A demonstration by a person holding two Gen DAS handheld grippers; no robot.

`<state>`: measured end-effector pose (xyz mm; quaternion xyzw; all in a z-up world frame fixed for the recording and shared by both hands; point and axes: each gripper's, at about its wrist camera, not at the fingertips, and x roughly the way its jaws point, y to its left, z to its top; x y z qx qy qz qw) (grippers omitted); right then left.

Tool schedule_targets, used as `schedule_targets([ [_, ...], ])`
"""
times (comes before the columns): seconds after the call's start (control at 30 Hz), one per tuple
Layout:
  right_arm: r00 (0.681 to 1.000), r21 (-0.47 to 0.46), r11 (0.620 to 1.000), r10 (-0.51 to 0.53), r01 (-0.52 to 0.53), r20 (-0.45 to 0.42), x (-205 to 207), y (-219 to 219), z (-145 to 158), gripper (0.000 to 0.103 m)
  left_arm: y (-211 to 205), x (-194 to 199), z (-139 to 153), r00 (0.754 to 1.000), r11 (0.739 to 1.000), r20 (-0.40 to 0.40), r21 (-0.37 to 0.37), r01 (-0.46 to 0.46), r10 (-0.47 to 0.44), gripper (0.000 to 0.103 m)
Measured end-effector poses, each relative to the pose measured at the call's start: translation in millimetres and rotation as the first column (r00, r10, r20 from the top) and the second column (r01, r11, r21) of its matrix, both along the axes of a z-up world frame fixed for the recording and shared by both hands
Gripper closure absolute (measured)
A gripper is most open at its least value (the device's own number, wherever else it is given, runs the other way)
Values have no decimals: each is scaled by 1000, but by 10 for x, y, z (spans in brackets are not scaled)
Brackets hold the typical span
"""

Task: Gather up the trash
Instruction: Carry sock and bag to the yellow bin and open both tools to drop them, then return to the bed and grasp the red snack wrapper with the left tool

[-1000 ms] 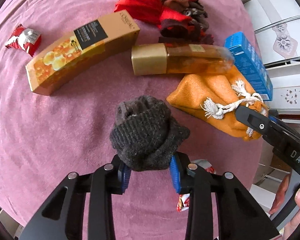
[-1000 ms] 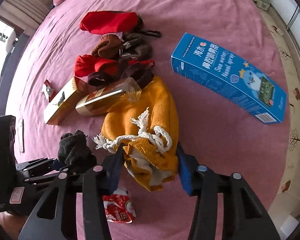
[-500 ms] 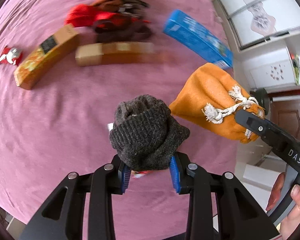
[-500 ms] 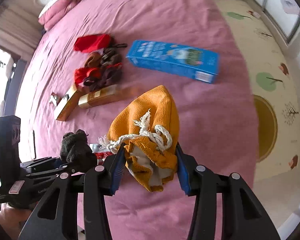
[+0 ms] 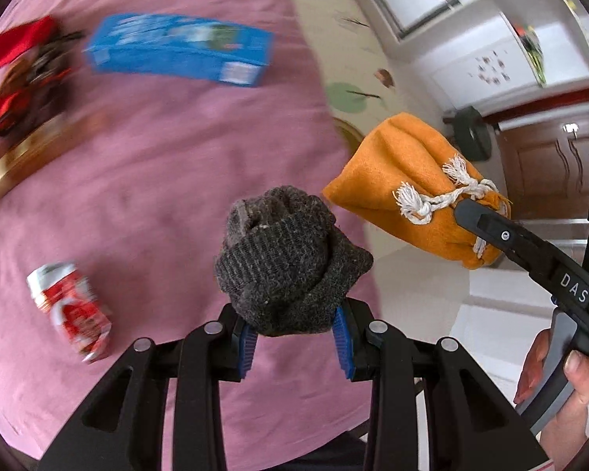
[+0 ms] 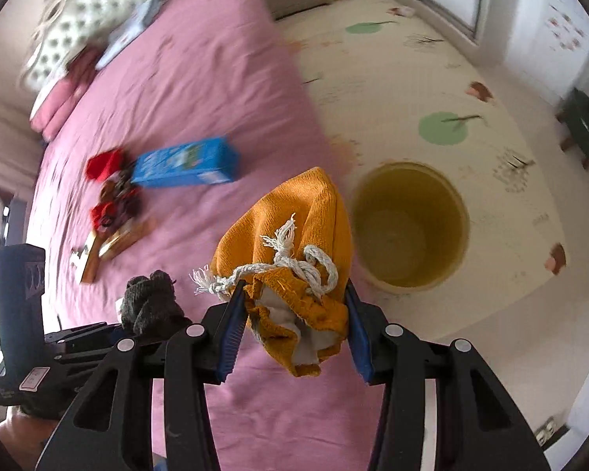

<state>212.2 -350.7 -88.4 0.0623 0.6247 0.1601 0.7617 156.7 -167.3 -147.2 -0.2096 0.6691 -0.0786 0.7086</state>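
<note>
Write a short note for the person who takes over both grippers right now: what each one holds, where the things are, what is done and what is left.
Left gripper: shut on a grey knitted sock bundle, held up above the bed.
Right gripper: shut on an orange drawstring pouch, also in the air, near the bed edge.
The yellow bin stands on the floor beside the bed and looks empty.
Done: both things are picked up.
Left: nothing is dropped in the bin yet. On the bed there are a red wrapper, a blue box, a gold box and a pile of red and dark clothes.
</note>
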Motion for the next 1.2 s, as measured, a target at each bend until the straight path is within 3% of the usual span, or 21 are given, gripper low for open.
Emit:
schedule_targets([
  [0.33, 986, -38, 986, -165, 165, -13, 399, -941, -212, 57, -857, 619, -139, 987, 986, 7, -44, 163, -163, 70],
  [0.47, 975, -4, 975, -221, 221, -19, 568, -1149, -260, 55, -1162, 928, -214, 974, 973, 35, -51, 225, -223, 68],
  [0.53, 970, 6, 970, -243, 243, -6, 653, -1236, -239, 50, -1247, 1060, -240, 970, 969, 47, -57, 240, -238, 55],
  [0.57, 964, 18, 964, -266, 266, 7, 692, -1286, -210, 34, -1268, 1111, -246, 969, 968, 54, -57, 243, -240, 29],
  [0.6, 957, 28, 957, -289, 288, 22, 722, -1351, -176, 29, -1271, 1151, -243, 969, 970, 65, -42, 239, -236, 14],
  [0.77, 948, 26, 950, -313, 312, 59, 854, -1475, -86, 30, -1235, 1301, -285, 972, 974, 69, -3, 225, -224, 14],
  [0.9, 958, 35, 959, -283, 282, 50, 845, -1389, -101, 30, -1054, 1203, -260, 978, 980, 62, 16, 199, -200, 14],
  [1.2, 992, 70, 990, -125, 122, 32, 663, -694, -84, 31, -412, 748, -127, 994, 993, 52, 73, 89, -93, 14],
])
